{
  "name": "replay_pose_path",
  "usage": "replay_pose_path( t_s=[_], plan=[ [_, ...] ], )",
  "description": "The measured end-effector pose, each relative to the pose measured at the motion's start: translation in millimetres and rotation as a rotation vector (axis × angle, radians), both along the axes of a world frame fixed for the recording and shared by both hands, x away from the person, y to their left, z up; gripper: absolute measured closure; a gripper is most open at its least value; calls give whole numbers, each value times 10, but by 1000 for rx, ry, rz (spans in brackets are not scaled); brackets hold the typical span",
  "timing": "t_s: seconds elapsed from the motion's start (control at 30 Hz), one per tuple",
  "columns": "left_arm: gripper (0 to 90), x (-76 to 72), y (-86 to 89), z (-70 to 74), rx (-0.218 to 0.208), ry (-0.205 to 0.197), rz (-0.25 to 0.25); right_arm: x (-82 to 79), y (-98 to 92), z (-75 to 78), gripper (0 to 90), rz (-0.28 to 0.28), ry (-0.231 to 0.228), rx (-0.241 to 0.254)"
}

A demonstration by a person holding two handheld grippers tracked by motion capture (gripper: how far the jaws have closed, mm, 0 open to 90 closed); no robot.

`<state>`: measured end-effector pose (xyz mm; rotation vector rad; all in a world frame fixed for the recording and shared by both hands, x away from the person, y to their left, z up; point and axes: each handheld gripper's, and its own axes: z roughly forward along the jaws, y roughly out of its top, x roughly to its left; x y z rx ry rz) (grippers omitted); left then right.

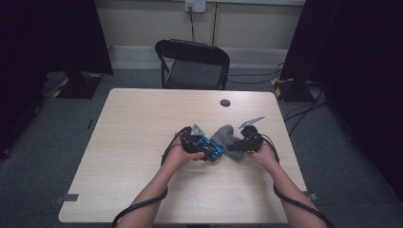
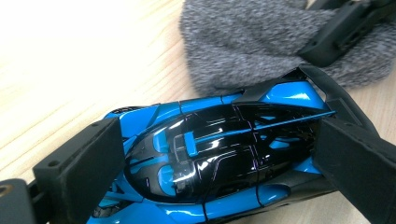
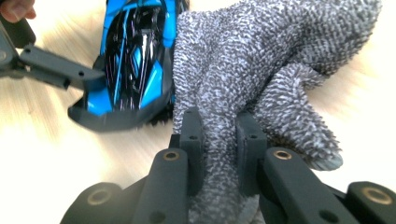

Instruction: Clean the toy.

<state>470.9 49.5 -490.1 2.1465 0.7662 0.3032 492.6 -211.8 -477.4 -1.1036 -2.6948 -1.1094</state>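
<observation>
Between the right claw (image 3: 219,140) jaws, the grey cloth (image 3: 261,60) sits pinched.

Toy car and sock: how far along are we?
Done: both are gripped. The left gripper clamps the blue toy car; the right gripper pinches the grey sock. In hand: the sock lies against the car's end, not yet over it. Left, probably: getting the car into the sock.

forearms: bare, no sleeves
left gripper (image 1: 205,151): black, grey three-cornered plate on top
right gripper (image 3: 219,135): black jaws, brass-ringed screw holes
cables (image 1: 142,205): black, trailing along each forearm
</observation>
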Motion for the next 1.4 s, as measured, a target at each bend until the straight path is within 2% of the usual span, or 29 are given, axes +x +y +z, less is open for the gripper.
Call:
replay_pose_path(
  t_s=[0.23, 0.4, 0.5, 0.67, 0.87, 1.07, 1.4],
  plan=[
    [19, -2, -2, 4, 3, 2, 4, -102, -116, 103, 768, -4, -8, -14],
    [19, -4, 1, 1, 2, -3, 5, -130, -209, 243, 767, -38, -45, -16],
    [19, -8, -1, 1, 1, -1, 8, -92, -253, 373, 767, -72, -78, -7],
    [19, -12, 0, -1, -1, -3, 12, 5, -238, 448, 767, -106, -84, 16],
    [20, -17, 1, -6, -7, -5, 14, 170, -88, 456, 767, -117, -95, 16],
    [19, -17, 2, -7, -6, -6, 14, 291, 164, 388, 764, -100, -117, -11],
    [23, -21, 9, -8, -9, -8, 16, 466, 482, 275, 763, -91, -124, -31]
  ],
)
